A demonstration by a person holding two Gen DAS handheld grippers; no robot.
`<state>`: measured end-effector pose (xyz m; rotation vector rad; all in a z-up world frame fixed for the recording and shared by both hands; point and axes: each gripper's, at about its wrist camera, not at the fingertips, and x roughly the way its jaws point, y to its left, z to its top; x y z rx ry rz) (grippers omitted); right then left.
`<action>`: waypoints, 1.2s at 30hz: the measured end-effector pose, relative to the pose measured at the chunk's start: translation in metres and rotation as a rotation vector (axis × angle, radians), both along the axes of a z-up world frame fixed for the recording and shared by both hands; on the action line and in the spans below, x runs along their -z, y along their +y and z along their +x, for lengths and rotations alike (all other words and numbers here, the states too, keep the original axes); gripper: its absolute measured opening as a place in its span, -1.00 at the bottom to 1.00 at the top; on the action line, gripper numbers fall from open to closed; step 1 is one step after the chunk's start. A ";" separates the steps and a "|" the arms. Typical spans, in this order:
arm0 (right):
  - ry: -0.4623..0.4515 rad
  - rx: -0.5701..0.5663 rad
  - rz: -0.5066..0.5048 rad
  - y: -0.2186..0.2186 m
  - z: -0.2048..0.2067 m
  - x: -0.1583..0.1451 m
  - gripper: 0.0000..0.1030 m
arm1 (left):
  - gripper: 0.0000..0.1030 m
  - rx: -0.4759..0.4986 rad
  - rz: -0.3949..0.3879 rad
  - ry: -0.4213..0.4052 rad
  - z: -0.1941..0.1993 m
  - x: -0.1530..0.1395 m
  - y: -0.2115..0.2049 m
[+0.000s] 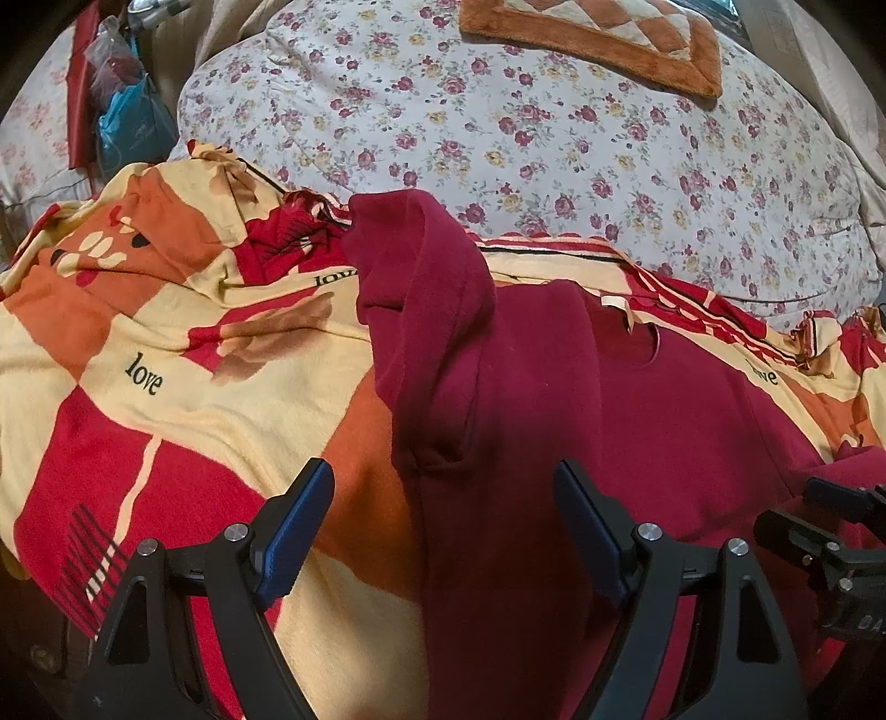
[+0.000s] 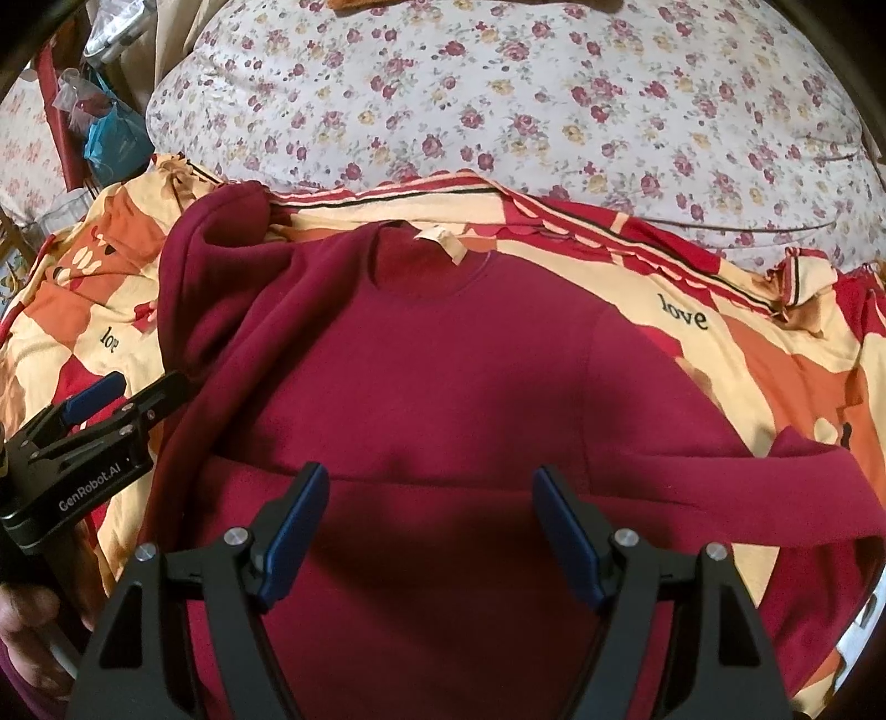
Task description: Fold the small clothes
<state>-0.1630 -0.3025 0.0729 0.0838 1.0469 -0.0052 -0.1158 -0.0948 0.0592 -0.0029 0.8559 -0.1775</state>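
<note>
A maroon sweater (image 2: 443,376) lies front up on a red, orange and yellow "love" blanket (image 2: 775,354), its neck with a cream label (image 2: 443,242) at the far side. One sleeve (image 1: 437,310) is bunched up along the garment's left edge. The other sleeve (image 2: 720,476) is folded across the body on the right. My left gripper (image 1: 446,498) hovers open over the sweater's left edge, with nothing between its fingers. My right gripper (image 2: 432,498) hangs open above the sweater's lower middle, also holding nothing. In the right wrist view the left gripper (image 2: 149,385) shows at the left edge.
Behind the blanket (image 1: 166,343) rises a bulky floral quilt (image 1: 554,138) with an orange-brown mat (image 1: 598,39) on top. Plastic bags and red items (image 1: 122,111) crowd the far left corner. A person's hand (image 2: 27,620) shows at the lower left.
</note>
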 end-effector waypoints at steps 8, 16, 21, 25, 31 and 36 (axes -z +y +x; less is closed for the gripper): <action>0.006 0.000 -0.005 0.001 0.001 0.004 0.54 | 0.23 -0.001 -0.008 0.007 0.002 0.000 0.001; 0.009 0.004 0.011 0.000 0.002 0.009 0.54 | 0.23 0.011 0.013 0.005 0.005 0.001 -0.006; 0.013 0.005 0.019 -0.002 0.003 0.012 0.54 | 0.23 0.020 0.013 0.001 0.008 0.000 -0.013; 0.017 0.007 0.023 -0.004 0.004 0.014 0.54 | 0.23 0.026 0.015 0.011 0.008 0.003 -0.016; 0.021 0.009 0.022 -0.004 0.005 0.016 0.54 | 0.23 0.018 0.009 0.014 0.009 0.004 -0.014; 0.021 0.009 0.021 -0.004 0.005 0.017 0.54 | 0.23 0.009 0.001 0.008 0.009 0.001 -0.011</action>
